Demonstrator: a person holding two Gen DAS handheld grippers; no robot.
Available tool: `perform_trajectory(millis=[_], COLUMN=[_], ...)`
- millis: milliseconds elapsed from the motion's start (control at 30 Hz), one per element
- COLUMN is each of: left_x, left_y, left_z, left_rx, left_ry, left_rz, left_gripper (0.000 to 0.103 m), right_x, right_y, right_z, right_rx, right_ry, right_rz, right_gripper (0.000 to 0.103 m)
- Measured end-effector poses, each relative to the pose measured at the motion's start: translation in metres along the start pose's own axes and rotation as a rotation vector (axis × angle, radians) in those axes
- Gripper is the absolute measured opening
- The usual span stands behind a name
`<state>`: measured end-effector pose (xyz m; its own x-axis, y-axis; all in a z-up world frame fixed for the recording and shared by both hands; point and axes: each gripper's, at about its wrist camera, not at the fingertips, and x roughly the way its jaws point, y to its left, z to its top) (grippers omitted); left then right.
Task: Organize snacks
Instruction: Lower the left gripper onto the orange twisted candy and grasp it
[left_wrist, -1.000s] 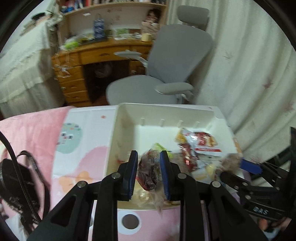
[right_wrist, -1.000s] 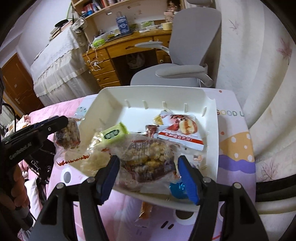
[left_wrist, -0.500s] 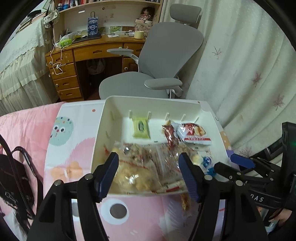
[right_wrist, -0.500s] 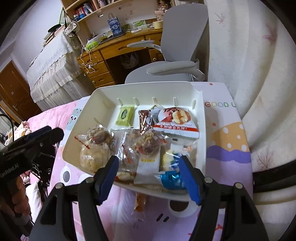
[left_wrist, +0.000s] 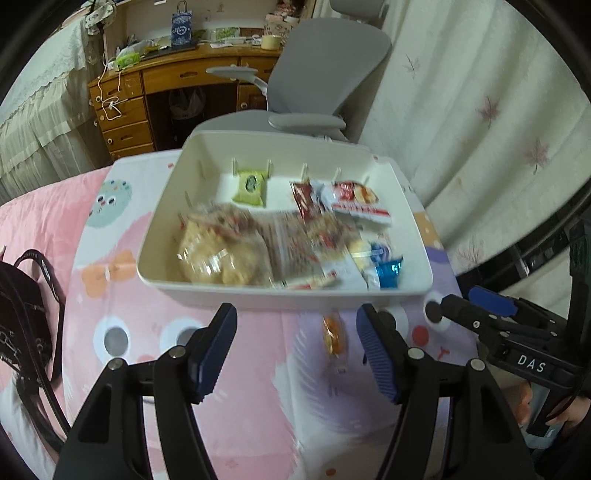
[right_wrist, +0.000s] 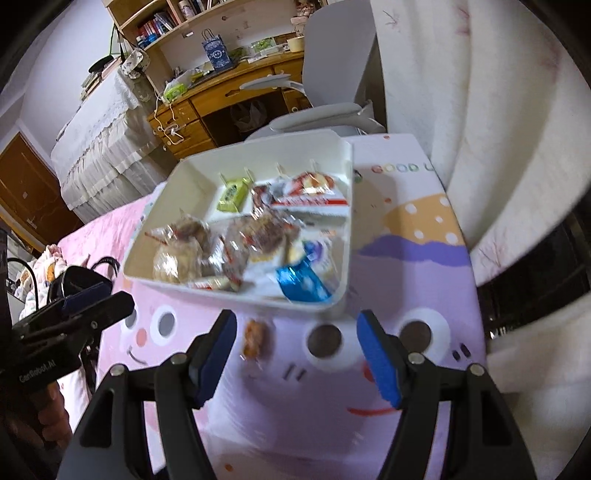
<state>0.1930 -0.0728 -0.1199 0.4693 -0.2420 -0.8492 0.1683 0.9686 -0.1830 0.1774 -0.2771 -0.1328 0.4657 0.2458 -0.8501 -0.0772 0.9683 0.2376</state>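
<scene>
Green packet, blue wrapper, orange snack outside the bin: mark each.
green packet (left_wrist: 250, 185), left wrist view, middle of its face
blue wrapper (right_wrist: 300, 281), right wrist view, middle of the foil
orange snack (right_wrist: 255, 339), right wrist view, middle of the packet, on the cloth

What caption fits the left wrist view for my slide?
Open left gripper above a stray snack on the pink cloth, before the filled white tray.

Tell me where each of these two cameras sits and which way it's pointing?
Left wrist view: sits on the left gripper, looking down past its open blue-padded fingers at the white bin of snacks; the right gripper and a hand show at right.
Right wrist view: sits on the right gripper, facing the same bin; the left gripper shows at left.
Shared: the bin, a loose orange snack before it, and the grey chair.
</scene>
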Motion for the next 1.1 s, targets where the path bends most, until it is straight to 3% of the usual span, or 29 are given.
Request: perform_trajectory(millis=[433,833,1000,1100], left_x=[0.063,0.122,0.134,0.141], left_y=[-0.032,-0.048,-0.052,-0.052], left_z=[-0.045,-0.052,-0.048,-0.048], left_rx=[-0.031,-0.089,-0.089,-0.088], left_ry=[0.147,0.236,0.241,0.254], left_rz=[0.024,0.049,0.057,0.066], left_gripper=[0.066,0.065,0.060,0.049], right_x=[0.001,0.024,0.033,0.037], right_y=[-0.046,-0.068,-0.072,-0.074], right_z=[-0.051,-0.064,-0.064,-0.063], right_rx=[-0.060,-0.067,-0.069,-0.063], right_ry=[0.045,0.096,0.130,0.139], right_rz=[-0.040,0.003,0.021,0.024], right_gripper=[0.068,0.068,0.068,0.068])
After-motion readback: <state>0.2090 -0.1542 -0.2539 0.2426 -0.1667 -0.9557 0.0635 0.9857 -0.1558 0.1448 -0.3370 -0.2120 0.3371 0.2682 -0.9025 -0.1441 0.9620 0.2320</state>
